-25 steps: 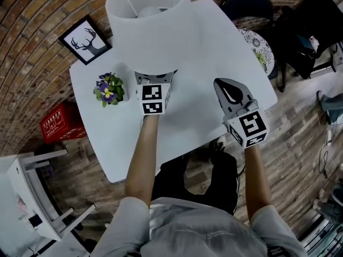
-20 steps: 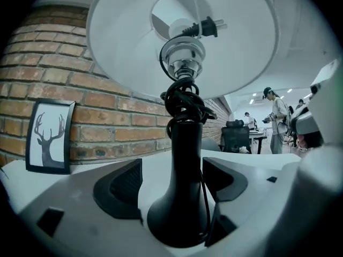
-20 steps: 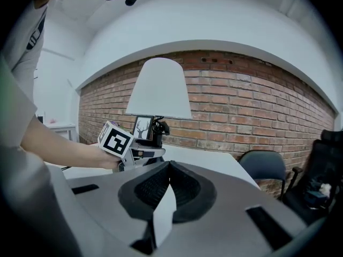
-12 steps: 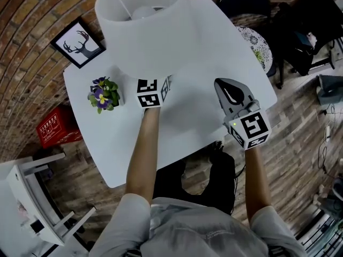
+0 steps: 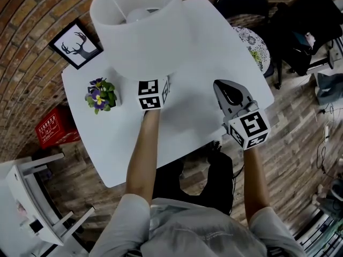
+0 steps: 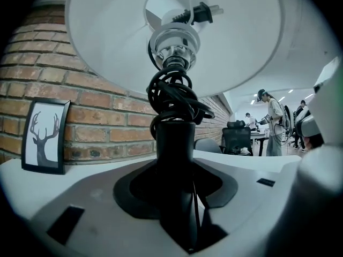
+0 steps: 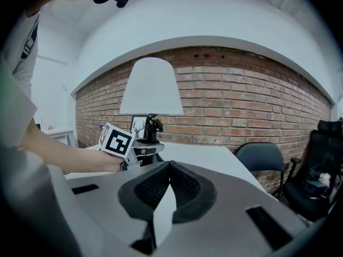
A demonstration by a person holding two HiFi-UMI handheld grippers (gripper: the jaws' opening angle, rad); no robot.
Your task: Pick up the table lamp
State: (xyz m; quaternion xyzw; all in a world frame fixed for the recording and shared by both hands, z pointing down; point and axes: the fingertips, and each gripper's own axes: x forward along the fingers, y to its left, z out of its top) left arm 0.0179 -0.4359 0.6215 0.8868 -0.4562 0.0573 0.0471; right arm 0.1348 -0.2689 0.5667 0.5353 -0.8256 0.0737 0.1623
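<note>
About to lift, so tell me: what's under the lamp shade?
The black stem wrapped in its cord, with the left gripper just closing its jaws on it. Its foot is hidden behind the gripper.

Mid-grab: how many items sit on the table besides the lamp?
2. A framed deer picture at the far left corner; a small flower pot nearer, at the left edge. The lampshade may hide more.
</note>
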